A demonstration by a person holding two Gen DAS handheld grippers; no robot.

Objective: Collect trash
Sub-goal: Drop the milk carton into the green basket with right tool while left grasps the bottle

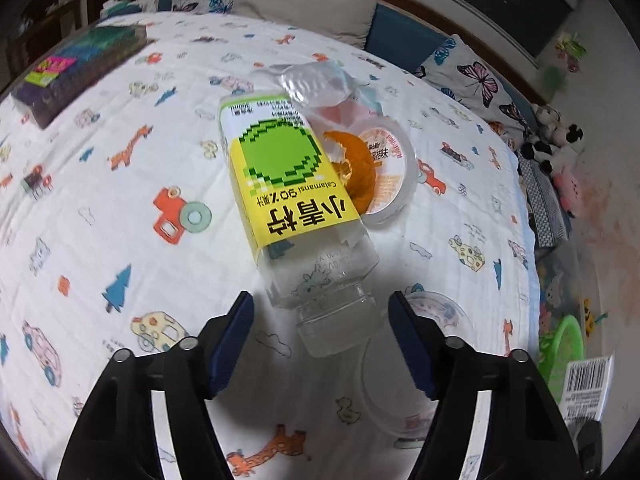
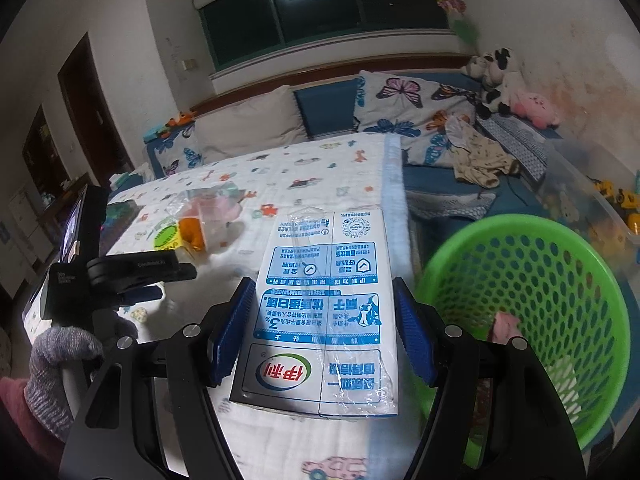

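1. While the right gripper (image 2: 324, 330) has its blue fingers (image 2: 234, 330) on either side of the milk carton (image 2: 320, 316), I cannot tell whether they pinch it or only flank it; the carton looks to be over the table (image 2: 280, 436).
2. At three o'clock of the carton, just off the table edge, stands the green basket (image 2: 532, 312), already holding some scraps.
3. The left gripper (image 1: 320, 340) is spread wide, the neck of the plastic bottle (image 1: 296, 200) lying between its tips, untouched.
4. Beyond the bottle, at one o'clock, an orange peel (image 1: 356, 168) and a round lid (image 1: 390, 168) touch it, with a crumpled clear wrapper (image 1: 316, 84) further back.
5. My advice: close on the bottle's firm neck, squarely, since the smooth body may slip.
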